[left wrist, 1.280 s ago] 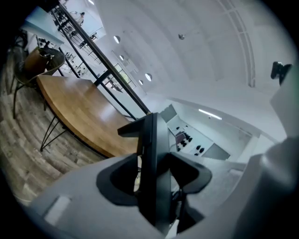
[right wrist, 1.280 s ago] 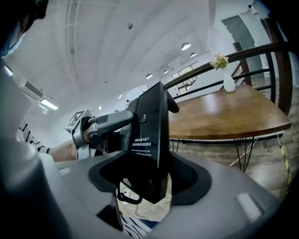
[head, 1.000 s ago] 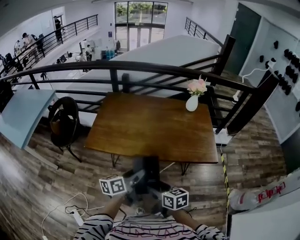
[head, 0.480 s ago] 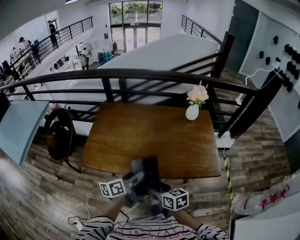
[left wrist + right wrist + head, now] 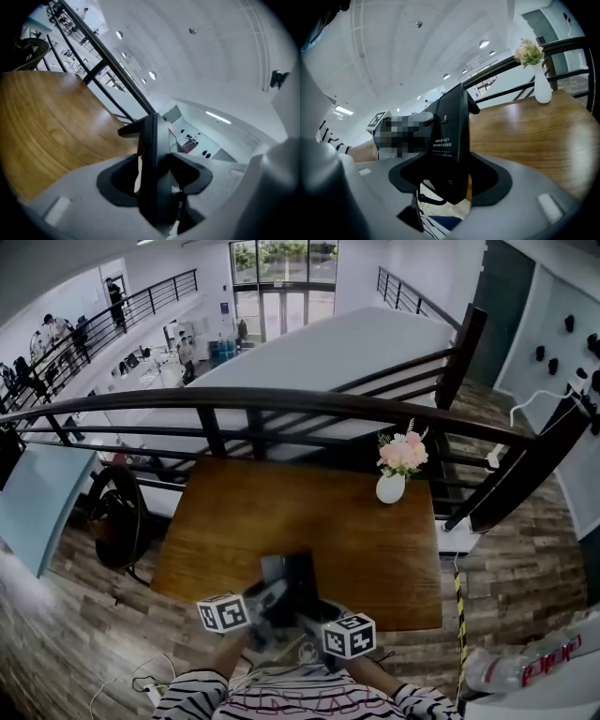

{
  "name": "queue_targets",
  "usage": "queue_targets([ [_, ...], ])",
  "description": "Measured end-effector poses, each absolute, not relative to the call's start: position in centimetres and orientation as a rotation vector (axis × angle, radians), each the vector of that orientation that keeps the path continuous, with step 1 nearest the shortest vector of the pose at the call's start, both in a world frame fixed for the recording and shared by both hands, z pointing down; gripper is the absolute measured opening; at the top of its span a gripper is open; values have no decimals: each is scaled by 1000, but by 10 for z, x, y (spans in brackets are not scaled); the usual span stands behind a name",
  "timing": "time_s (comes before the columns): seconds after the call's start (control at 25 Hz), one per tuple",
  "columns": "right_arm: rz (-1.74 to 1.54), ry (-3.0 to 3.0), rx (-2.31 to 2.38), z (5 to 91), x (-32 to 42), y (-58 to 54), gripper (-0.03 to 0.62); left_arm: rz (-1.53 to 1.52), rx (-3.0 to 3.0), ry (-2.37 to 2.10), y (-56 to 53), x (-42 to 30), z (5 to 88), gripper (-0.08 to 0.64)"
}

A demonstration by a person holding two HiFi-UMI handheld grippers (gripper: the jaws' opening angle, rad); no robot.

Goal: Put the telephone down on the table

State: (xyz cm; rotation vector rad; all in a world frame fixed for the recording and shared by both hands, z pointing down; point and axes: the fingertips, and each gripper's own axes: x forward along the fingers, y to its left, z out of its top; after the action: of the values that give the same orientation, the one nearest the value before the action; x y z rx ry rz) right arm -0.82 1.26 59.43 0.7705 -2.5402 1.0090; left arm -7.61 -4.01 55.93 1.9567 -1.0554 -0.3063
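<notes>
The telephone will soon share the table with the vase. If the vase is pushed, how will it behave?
The vase is small and narrow-necked with flowers above it, so it probably tips easily. It looks like white ceramic, so likely fragile. It stands near the table edge and might fall off.

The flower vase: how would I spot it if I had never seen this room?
Find the big brown wooden table beside the dark railing. At its far right corner in the head view, close to the railing, a small vase stands upright. It is the only white thing on the brown top, with pink flowers poking out.
</notes>
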Motion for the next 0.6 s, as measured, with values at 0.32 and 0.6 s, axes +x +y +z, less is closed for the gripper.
queue_targets([
  [0.32,1020,-2543,755,596,-9,-51,273,-309,1956,-1067,-104,-75,556,212],
  [0.6,1030,-2531,805,601,-30,-105,273,-305,1951,-1021,-161,-95,561,210],
])
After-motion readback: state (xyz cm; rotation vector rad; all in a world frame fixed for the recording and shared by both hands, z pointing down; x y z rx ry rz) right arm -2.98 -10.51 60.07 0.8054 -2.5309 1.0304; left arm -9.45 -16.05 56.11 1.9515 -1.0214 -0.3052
